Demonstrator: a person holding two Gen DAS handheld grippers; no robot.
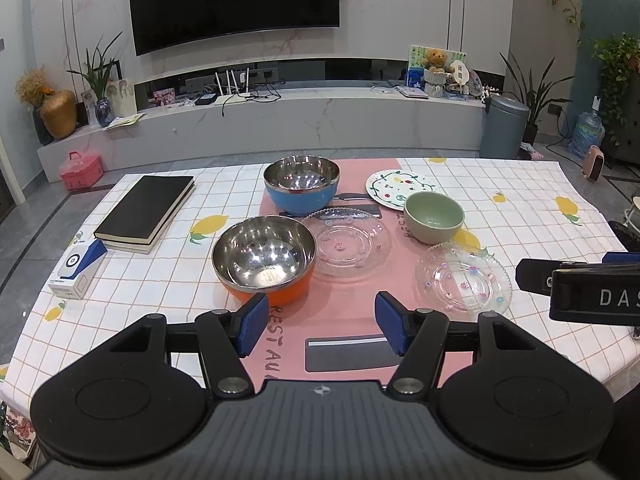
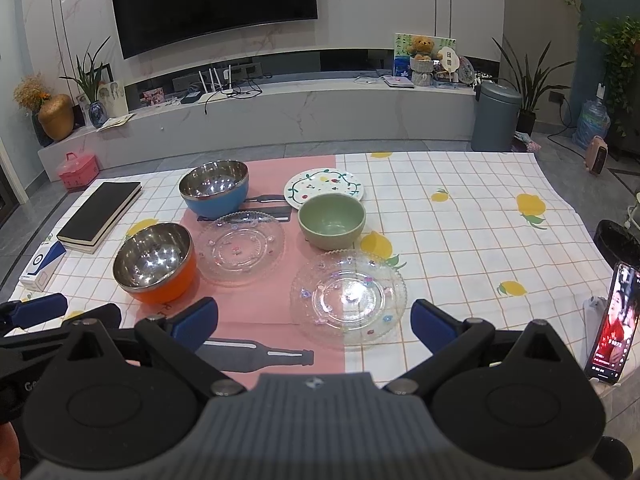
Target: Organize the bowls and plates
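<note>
On the checked tablecloth stand an orange steel-lined bowl (image 1: 264, 262) (image 2: 155, 263), a blue steel-lined bowl (image 1: 301, 184) (image 2: 214, 187) and a green ceramic bowl (image 1: 433, 216) (image 2: 332, 220). Two clear glass plates lie flat: one in the middle (image 1: 347, 244) (image 2: 239, 248), one nearer the front right (image 1: 464, 278) (image 2: 347, 300). A white painted plate (image 1: 399, 188) (image 2: 324, 188) lies at the back. My left gripper (image 1: 322, 326) is open and holds nothing, just in front of the orange bowl. My right gripper (image 2: 314, 326) is open wide, empty, just before the near glass plate.
A black book (image 1: 146, 212) (image 2: 100, 212) and a small white-and-blue box (image 1: 78, 270) (image 2: 42, 264) lie at the table's left. A phone (image 2: 612, 324) leans upright at the right edge. Behind the table are a TV bench and a grey bin (image 1: 505, 126).
</note>
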